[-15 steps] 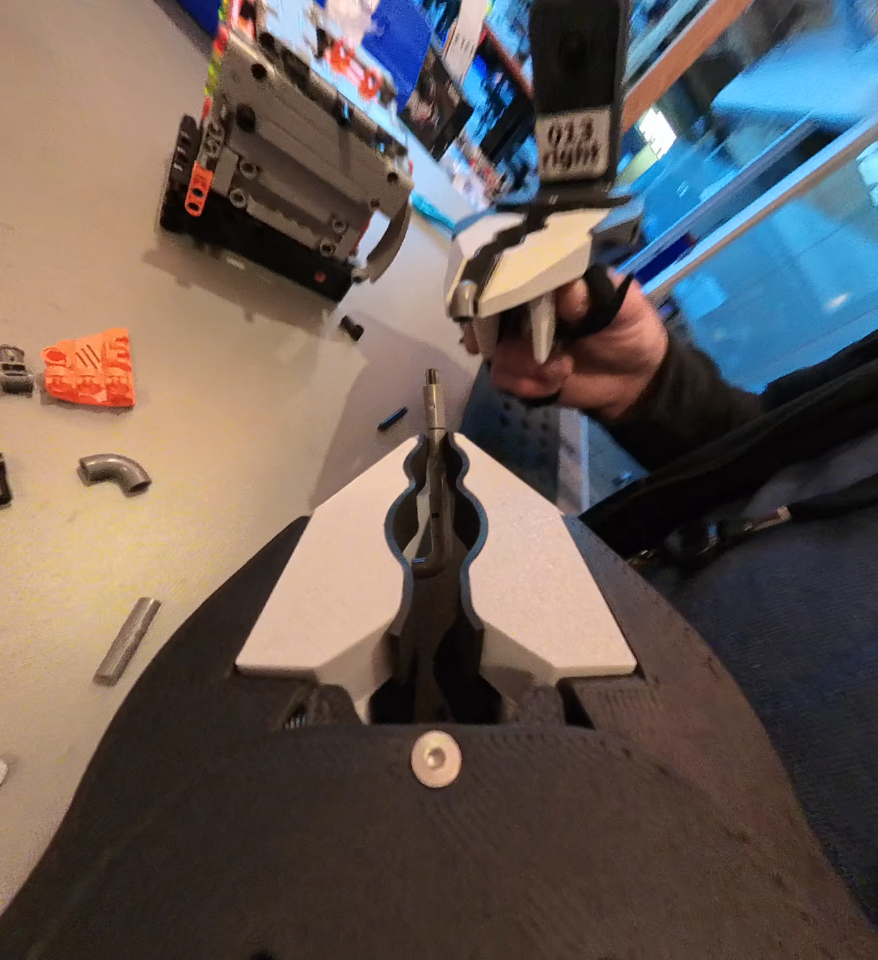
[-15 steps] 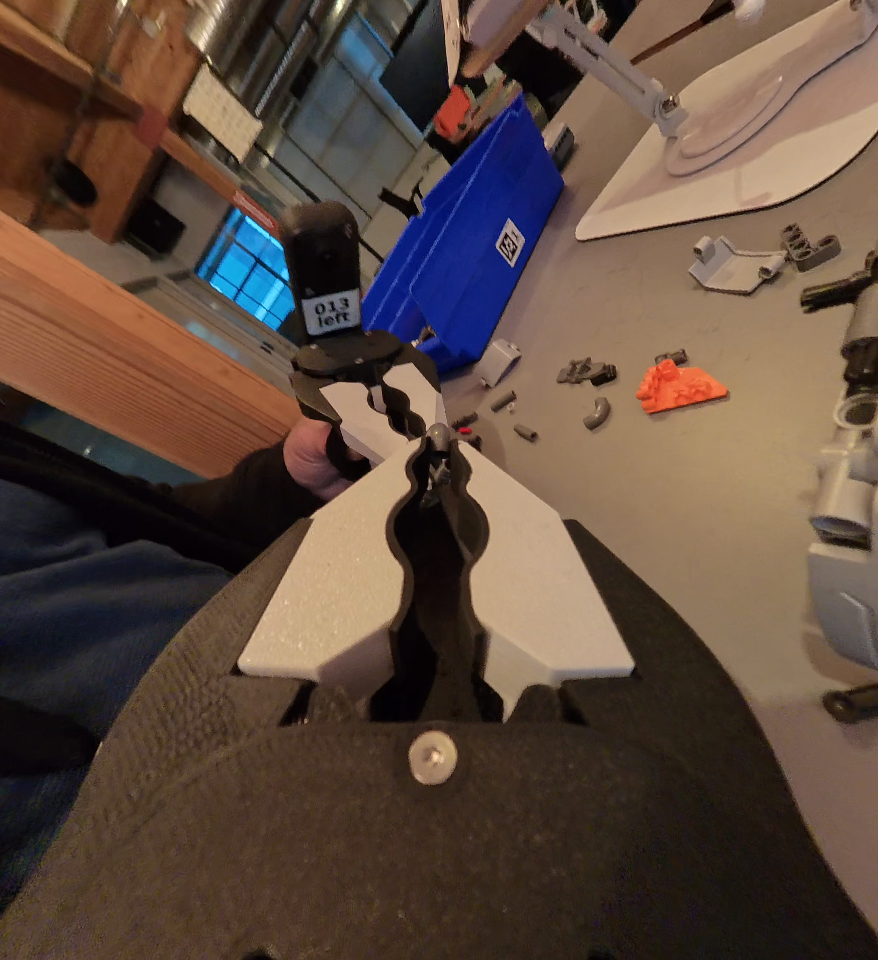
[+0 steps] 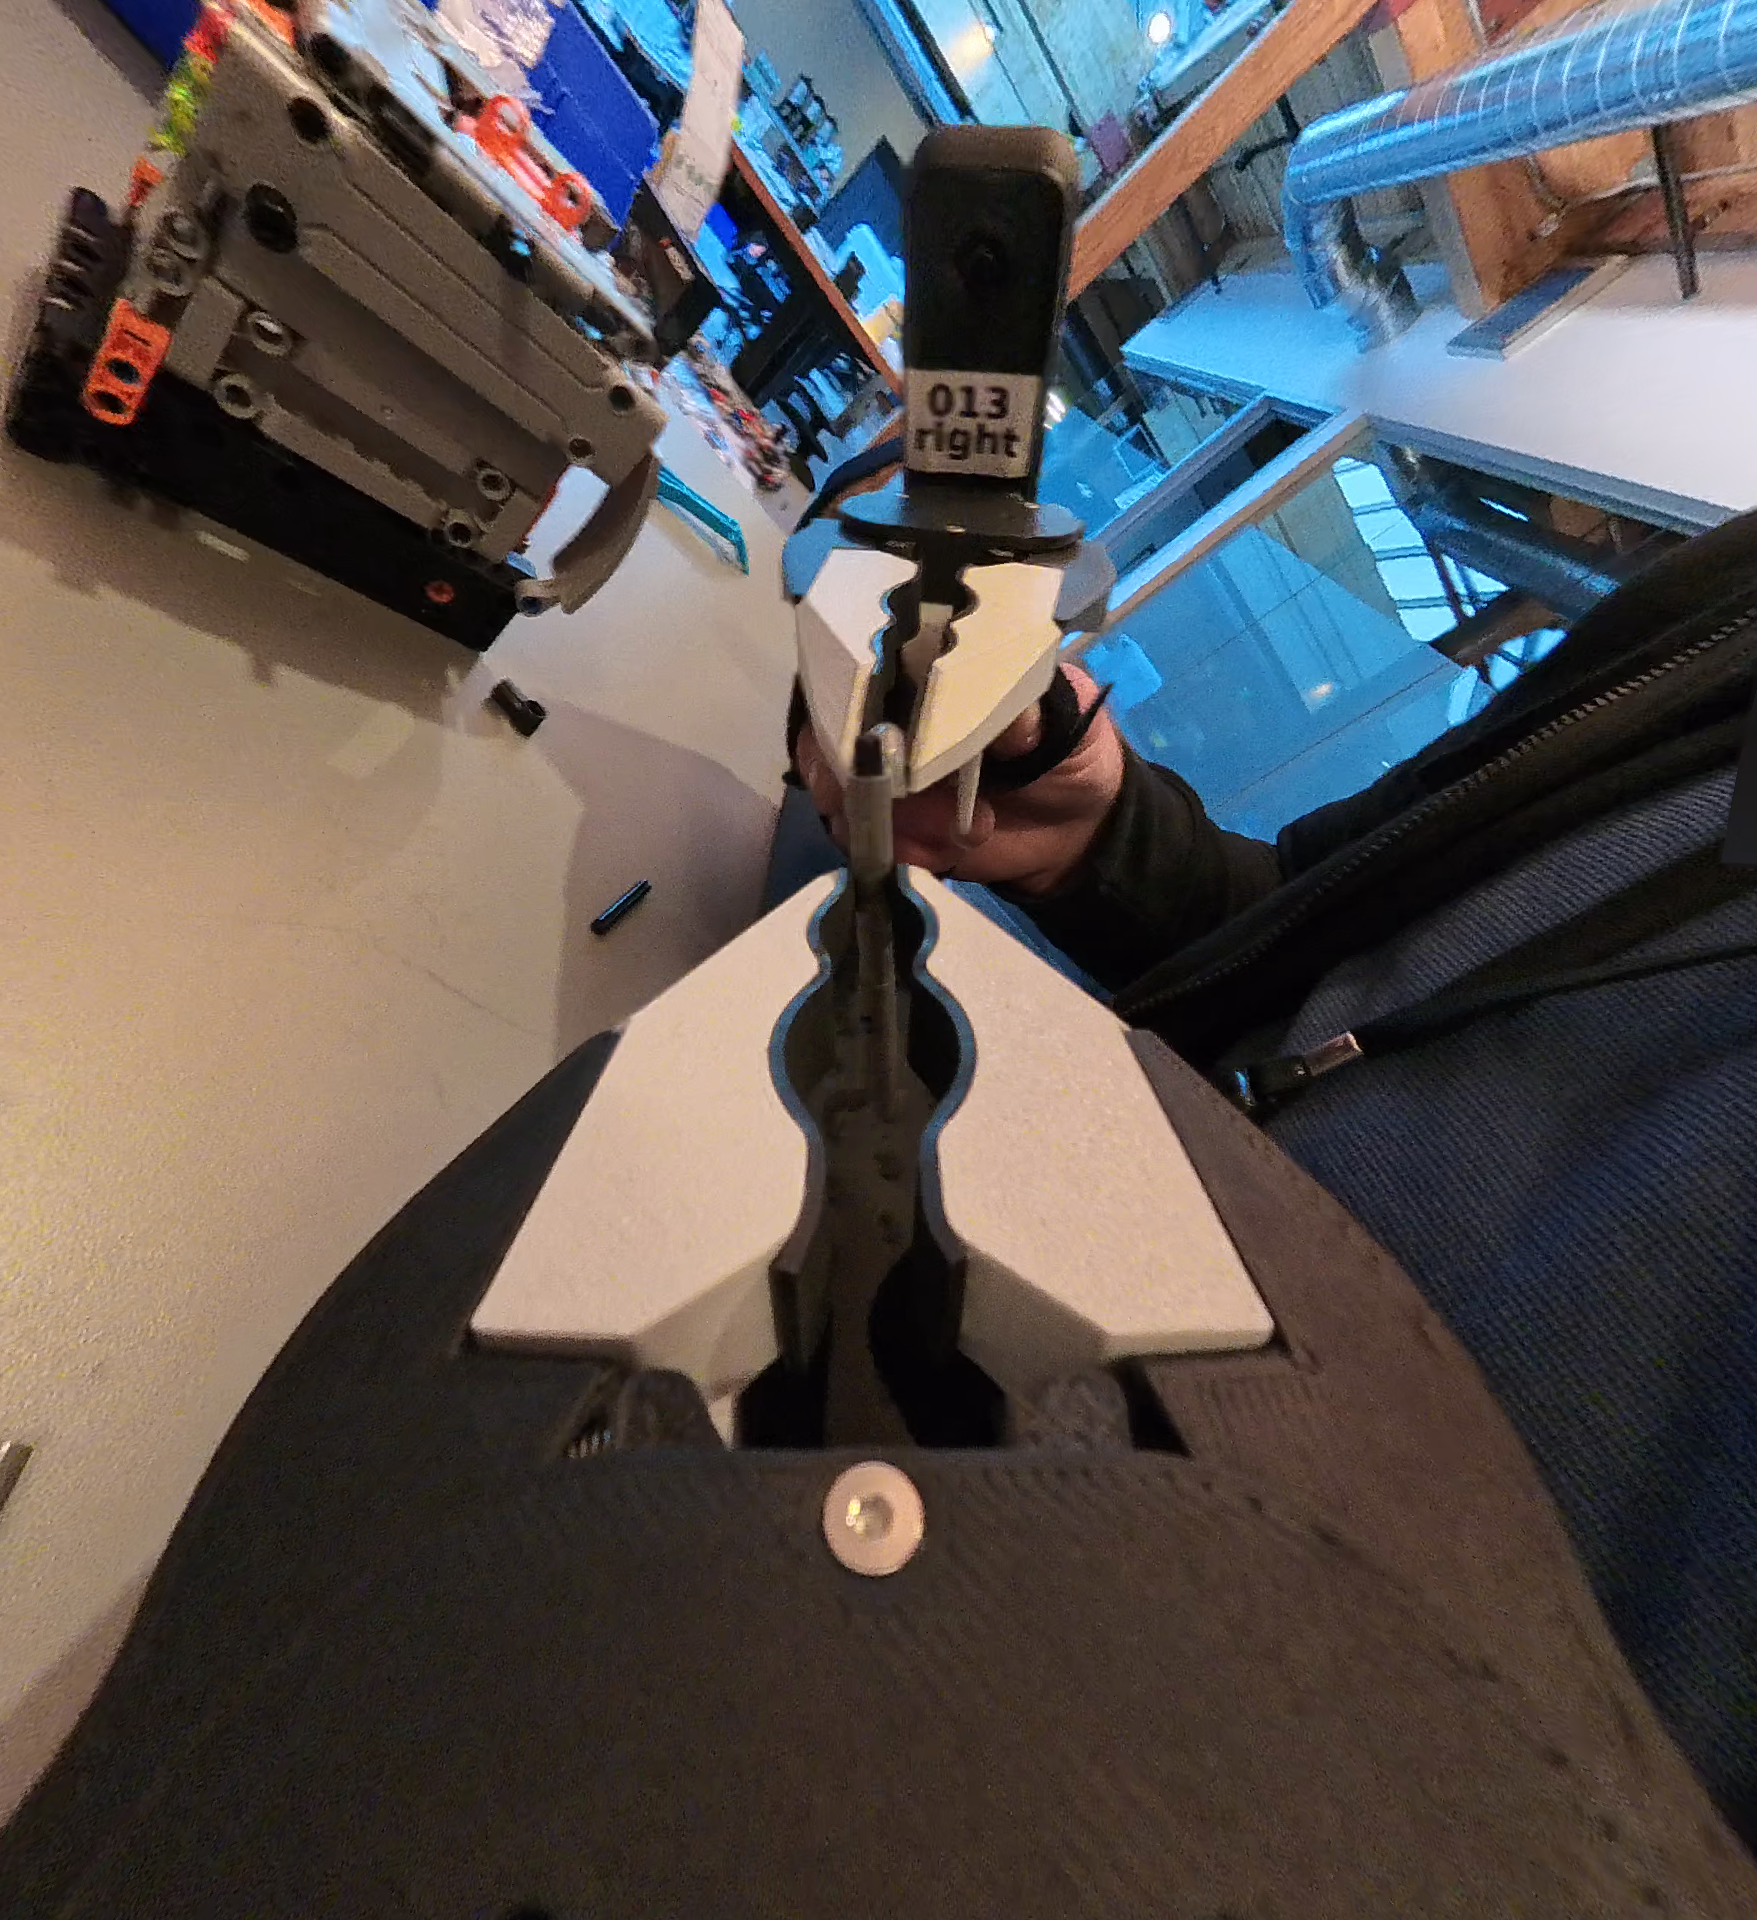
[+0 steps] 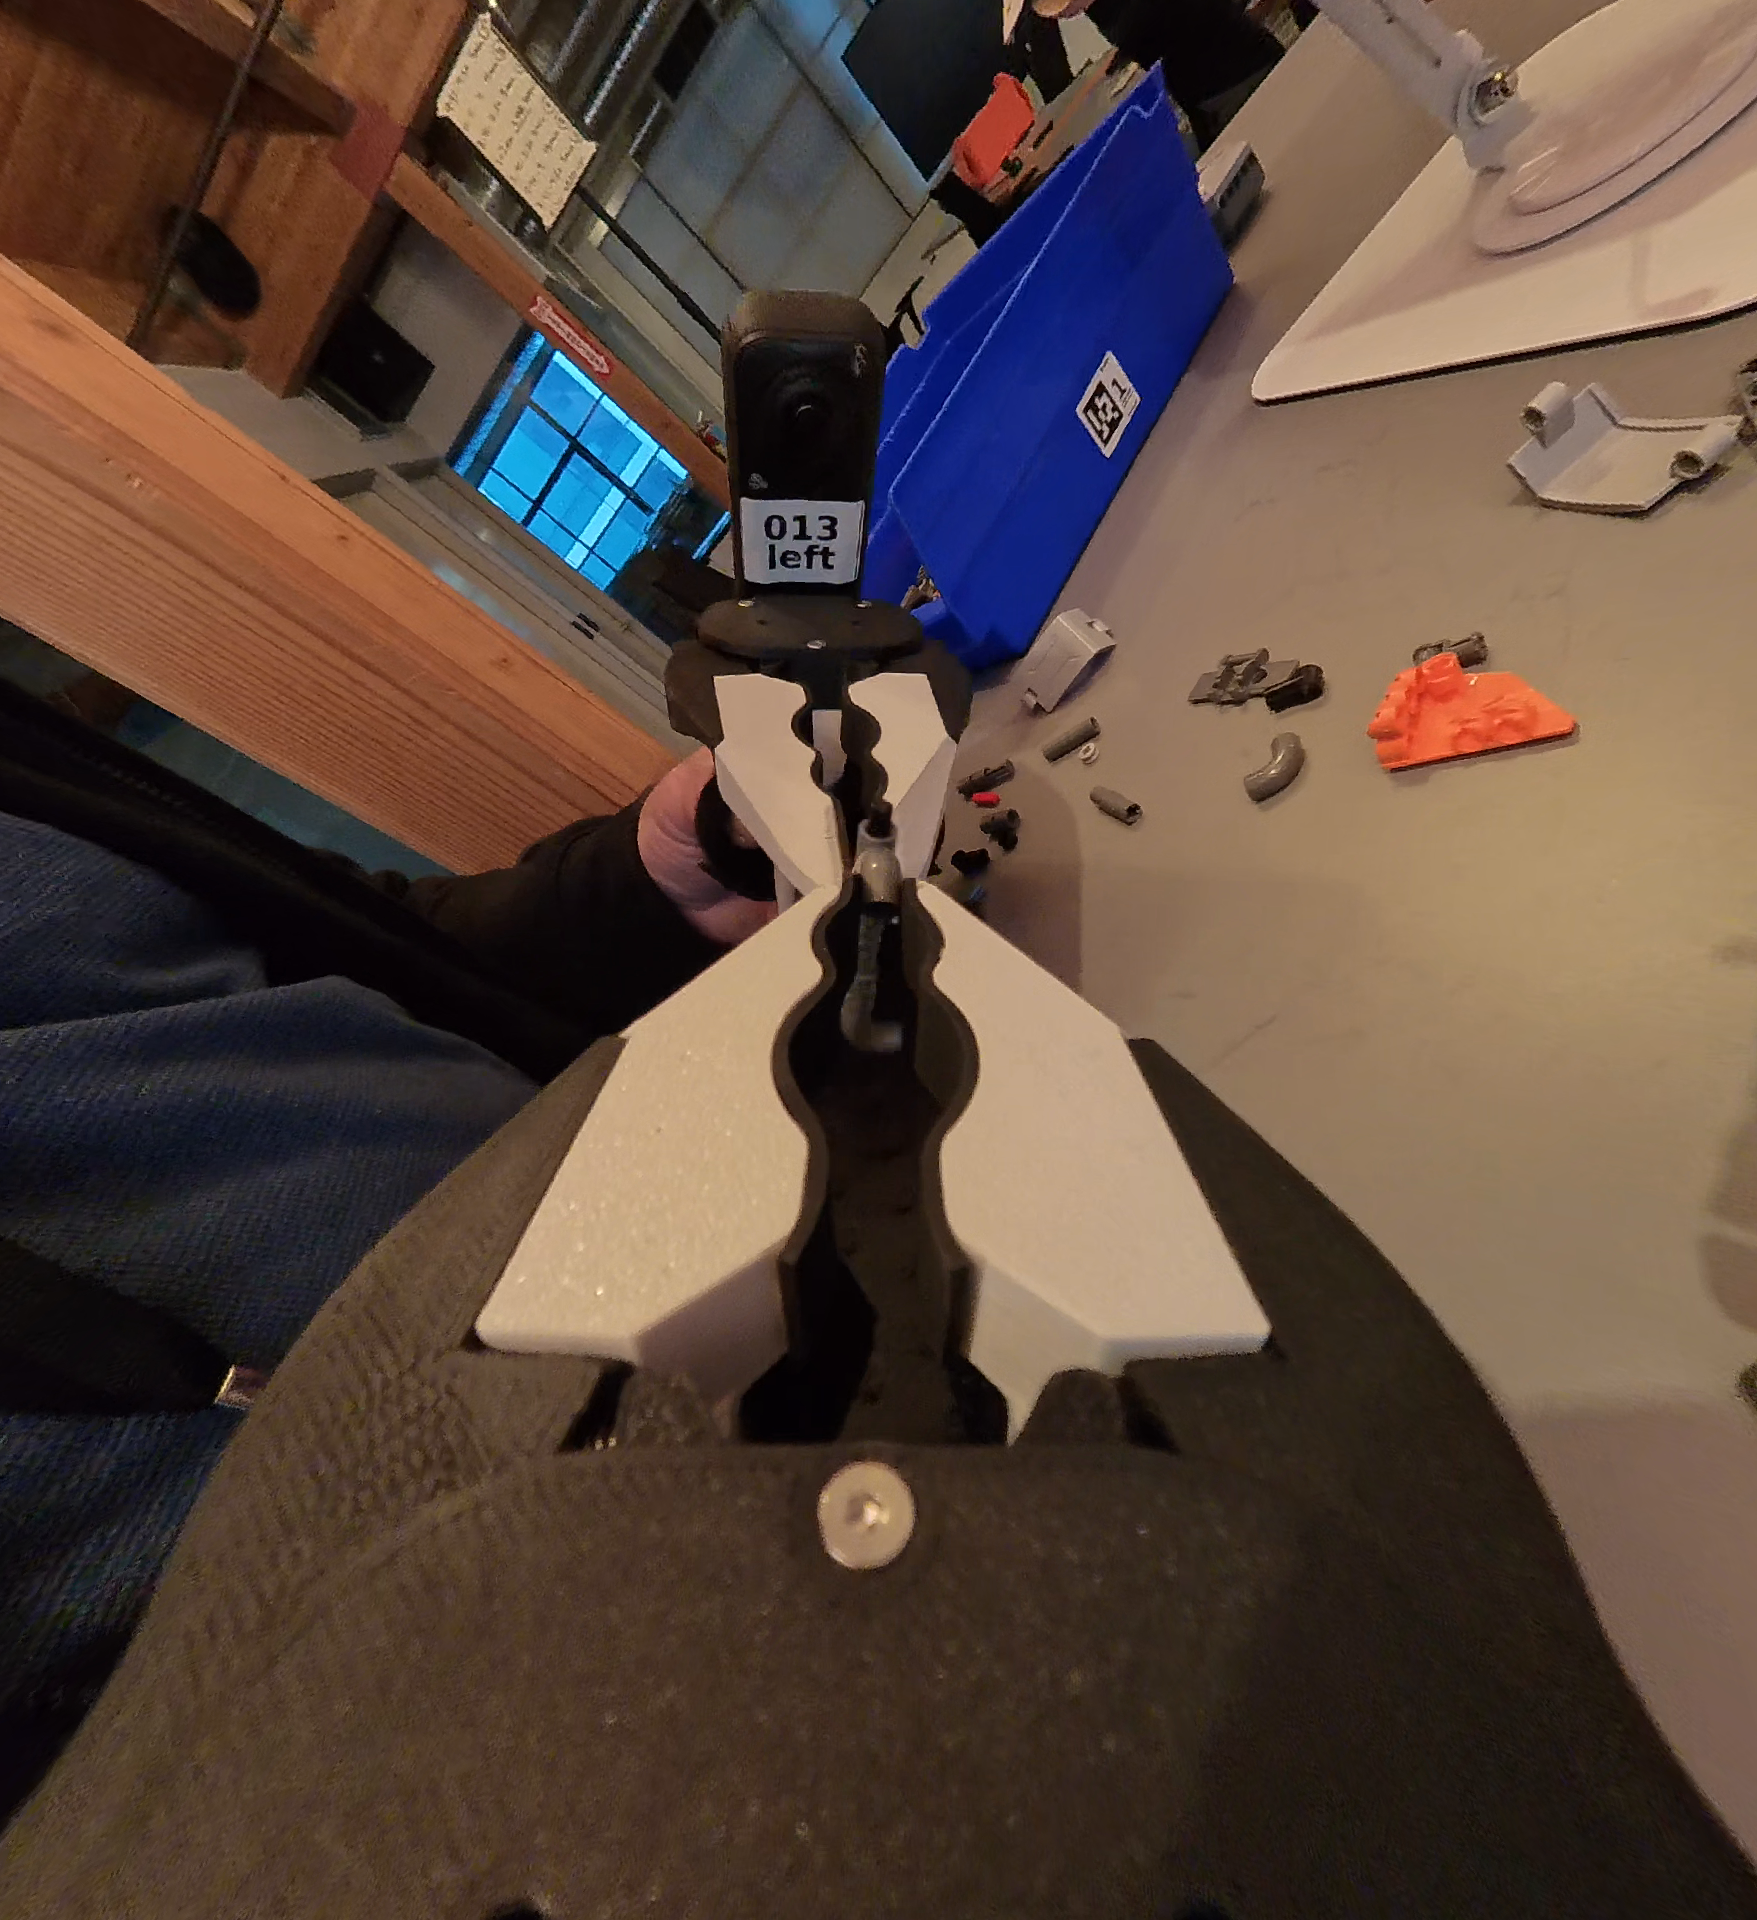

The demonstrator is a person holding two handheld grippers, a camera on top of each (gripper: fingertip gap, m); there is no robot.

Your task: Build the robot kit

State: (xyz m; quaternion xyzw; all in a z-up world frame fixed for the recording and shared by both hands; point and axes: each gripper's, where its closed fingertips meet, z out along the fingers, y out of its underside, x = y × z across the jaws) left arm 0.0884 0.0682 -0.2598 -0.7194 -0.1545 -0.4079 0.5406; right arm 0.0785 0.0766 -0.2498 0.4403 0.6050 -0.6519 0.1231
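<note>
My left gripper (image 3: pixel 874 883) is shut on a thin grey axle (image 3: pixel 872 831) that sticks out forward past its fingertips. My right gripper (image 4: pixel 874 888) is shut on a small grey connector piece (image 4: pixel 874 864). The two grippers face each other tip to tip over the table's near edge. In the left wrist view the axle's dark tip meets the right gripper (image 3: pixel 889 748) at its fingertips. In the right wrist view the left gripper (image 4: pixel 853 842) sits just beyond the connector. I cannot tell whether the axle is inside the connector or only touching it.
A grey and black brick-built model (image 3: pixel 334 364) stands on the grey table (image 3: pixel 230 831), with a black pin (image 3: pixel 519 707) and a dark pin (image 3: pixel 619 906) near it. A blue bin (image 4: pixel 1050 364), an orange piece (image 4: pixel 1466 717), a grey elbow (image 4: pixel 1274 767) and a white base plate (image 4: pixel 1580 239) lie farther off. Only a small space, under 4 cm, lies between the two pairs of fingers.
The two grippers have closed the gap between them. The right gripper has swung in line with the left one, and the axle's tip now meets the right gripper's connector.
</note>
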